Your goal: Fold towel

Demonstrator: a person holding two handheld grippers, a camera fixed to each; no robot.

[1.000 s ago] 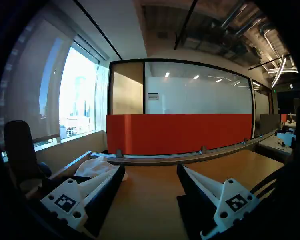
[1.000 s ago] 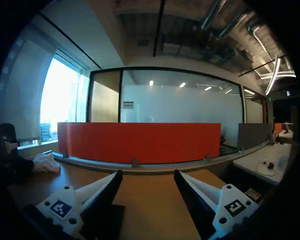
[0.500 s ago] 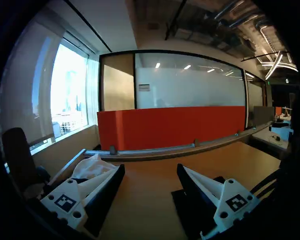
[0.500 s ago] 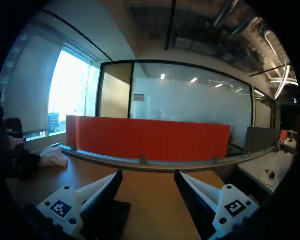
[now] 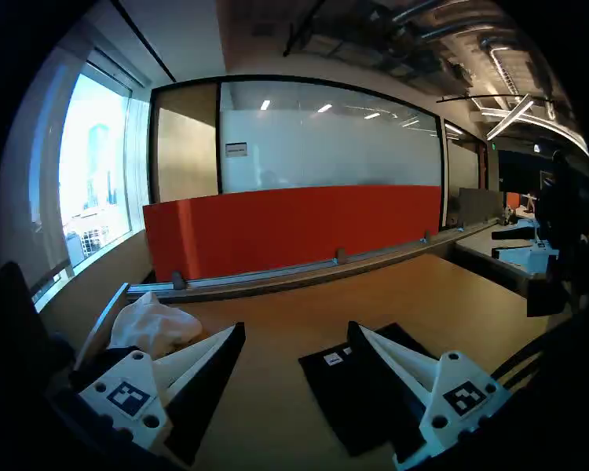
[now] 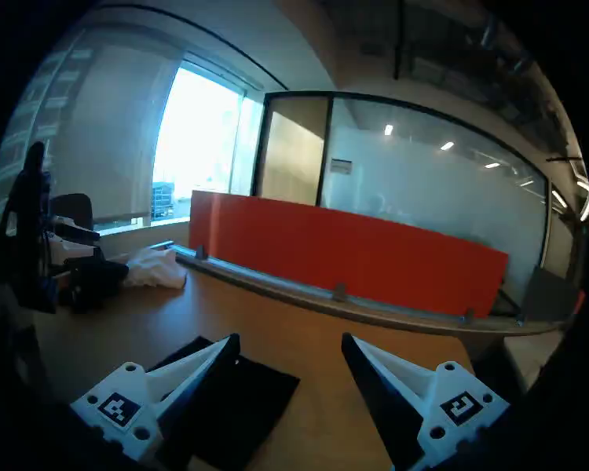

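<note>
Surface: a wooden desk (image 5: 271,369), warm brown, with bare wood showing between both pairs of fingers.
Room: open office. An orange partition (image 5: 294,224) runs along the desk's far edge, a frosted glass wall (image 5: 334,141) stands behind it, a bright window (image 5: 90,188) is off to one side, and a strip light (image 5: 514,114) hangs overhead.
Towel: a dark towel (image 5: 334,388) lies flat on the desk, low in both views and partly under the fingers; can't tell if they touch it.
White cloth (image 5: 153,326): crumpled at the window end of the desk, well apart from the dark towel.
Left gripper (image 5: 294,326): fingers spread wide, nothing between them.
Right gripper (image 6: 290,337): wide apart too, gripping nothing.
Count: two grippers, two fingers each; one dark towel; one white cloth; one partition.
</note>
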